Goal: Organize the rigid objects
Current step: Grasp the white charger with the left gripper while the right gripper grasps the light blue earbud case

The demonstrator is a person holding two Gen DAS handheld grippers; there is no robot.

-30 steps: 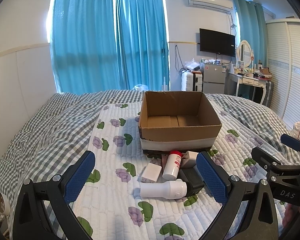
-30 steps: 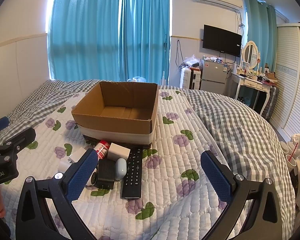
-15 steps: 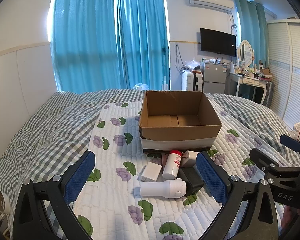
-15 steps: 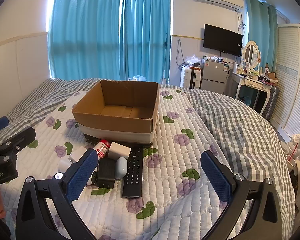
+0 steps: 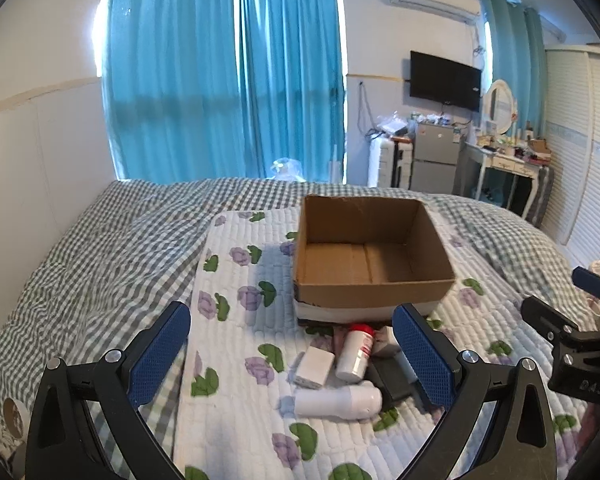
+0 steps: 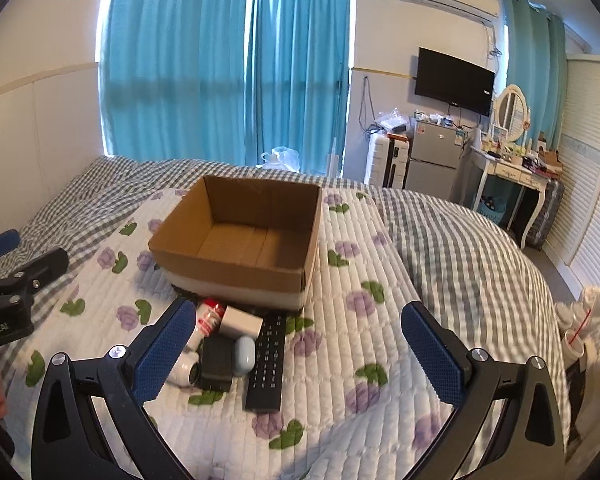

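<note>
Our left hand-held gripper (image 5: 290, 354) and right hand-held gripper (image 6: 298, 350) both hover wide apart and hold nothing. Ahead, on the quilted bed cover (image 6: 340, 364), a tight cluster lies just before the empty cardboard box (image 6: 244, 236): a white bottle (image 5: 336, 400), a red-capped bottle (image 5: 354, 354), a black remote (image 6: 266, 362), a black adapter (image 6: 216, 360). We judge that closing on one item could nudge its touching neighbours, and the round bottles may roll on soft bedding.

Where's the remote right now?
In the right wrist view, the remote lies on the quilt in front of the box, rightmost of the pile, beside the blue case.
</note>
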